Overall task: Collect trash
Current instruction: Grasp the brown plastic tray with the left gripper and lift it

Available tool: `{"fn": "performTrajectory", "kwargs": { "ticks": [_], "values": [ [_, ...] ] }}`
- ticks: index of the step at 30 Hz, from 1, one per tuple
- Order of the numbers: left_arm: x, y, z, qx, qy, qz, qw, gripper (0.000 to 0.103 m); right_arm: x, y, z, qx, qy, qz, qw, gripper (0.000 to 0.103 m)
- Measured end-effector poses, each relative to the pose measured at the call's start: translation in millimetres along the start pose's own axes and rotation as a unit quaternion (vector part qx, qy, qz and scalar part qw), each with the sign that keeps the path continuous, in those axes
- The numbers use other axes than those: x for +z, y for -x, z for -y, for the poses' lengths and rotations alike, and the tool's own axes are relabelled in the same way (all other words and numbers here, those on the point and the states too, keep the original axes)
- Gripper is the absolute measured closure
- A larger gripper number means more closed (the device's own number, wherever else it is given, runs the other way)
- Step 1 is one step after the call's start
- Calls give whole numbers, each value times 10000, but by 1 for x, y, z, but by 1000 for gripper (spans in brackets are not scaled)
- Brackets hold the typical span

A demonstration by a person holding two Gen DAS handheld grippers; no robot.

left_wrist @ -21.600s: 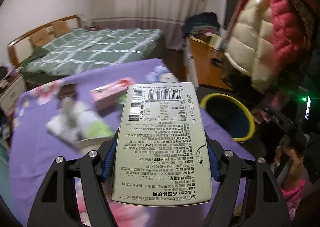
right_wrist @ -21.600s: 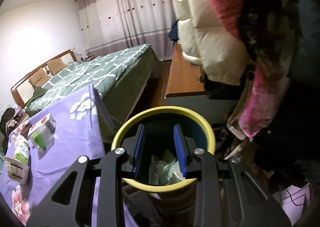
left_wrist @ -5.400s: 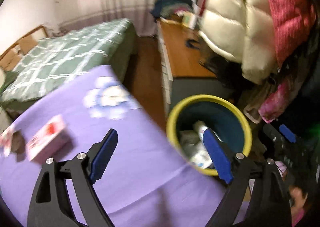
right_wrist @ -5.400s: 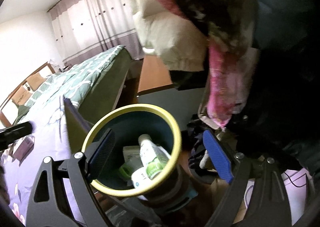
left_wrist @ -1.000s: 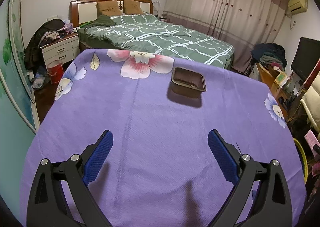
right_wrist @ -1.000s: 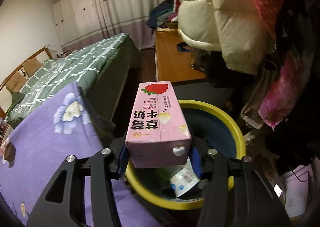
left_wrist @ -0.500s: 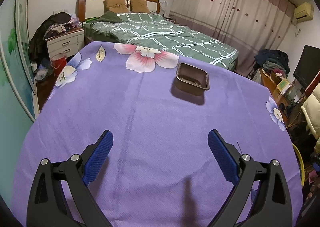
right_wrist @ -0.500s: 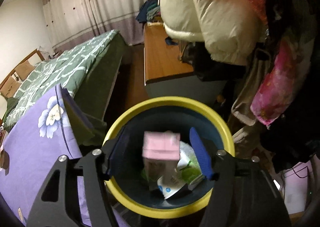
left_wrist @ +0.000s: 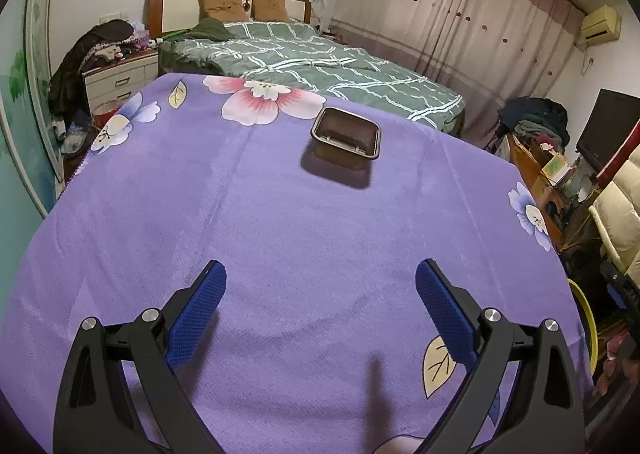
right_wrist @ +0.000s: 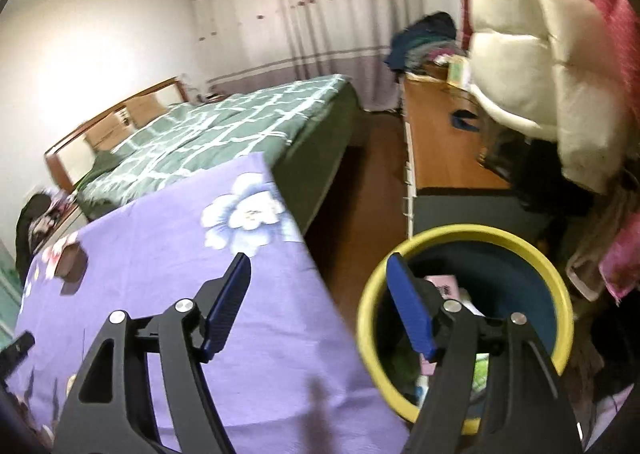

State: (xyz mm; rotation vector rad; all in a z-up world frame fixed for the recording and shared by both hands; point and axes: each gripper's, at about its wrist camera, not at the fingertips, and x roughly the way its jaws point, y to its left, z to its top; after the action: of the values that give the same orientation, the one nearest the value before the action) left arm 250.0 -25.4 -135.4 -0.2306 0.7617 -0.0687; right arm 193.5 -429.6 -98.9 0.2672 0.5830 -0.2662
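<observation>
Dark brown shallow plastic tray (left_wrist: 346,133) is seen upright on the purple flowered table (left_wrist: 280,238), well ahead of the left claw (left_wrist: 320,296), which is spread wide with nothing held. Right claw (right_wrist: 320,294) has just been opening; nothing lies between its jaws. Pink carton (right_wrist: 442,286) lies inside the yellow-rimmed bin (right_wrist: 560,282). Tray is judged light, thin, easily crushed; best taken by the near rim.

Right wrist view smeared w/ motion blur, pink carton (right_wrist: 440,286) in yellow-rimmed bin (right_wrist: 520,238) mostly hidden behind right claw's (right_wrist: 320,294) finger, rest of bin contents unreadable, brown tray (right_wrist: 72,266) there just a dark blob; bin rim (left_wrist: 586,314) cut by edge in left view.
</observation>
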Motion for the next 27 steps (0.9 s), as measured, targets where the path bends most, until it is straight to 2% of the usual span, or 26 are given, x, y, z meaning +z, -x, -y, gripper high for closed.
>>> {"fn": "performTrajectory", "kwargs": {
  "ticks": [4, 6, 9, 10, 17, 27],
  "values": [
    [0, -4, 10, 25, -216, -109, 9997, 9, -2, -3, -6, 33, 54, -82, 9999, 36],
    [4, -9, 18, 102, -333, -385, 9987, 9, -1, -3, -6, 7, 50, -65, 10000, 35],
    [24, -17, 29, -122, -396, -701, 9967, 9, -1, -4, -5, -24, 24, -73, 10000, 34],
    [35, -22, 33, -96, -475, -749, 9960, 9, -1, -4, -4, -20, 5, -78, 10000, 34],
    [96, -82, 47, 228, -817, -943, 9919, 9, -2, -3, -3, -12, -2, -93, 10000, 34],
    [133, -158, 49, 568, -972, -1400, 9837, 9, -3, -6, -3, 22, 1, -162, 9999, 34]
  ]
}}
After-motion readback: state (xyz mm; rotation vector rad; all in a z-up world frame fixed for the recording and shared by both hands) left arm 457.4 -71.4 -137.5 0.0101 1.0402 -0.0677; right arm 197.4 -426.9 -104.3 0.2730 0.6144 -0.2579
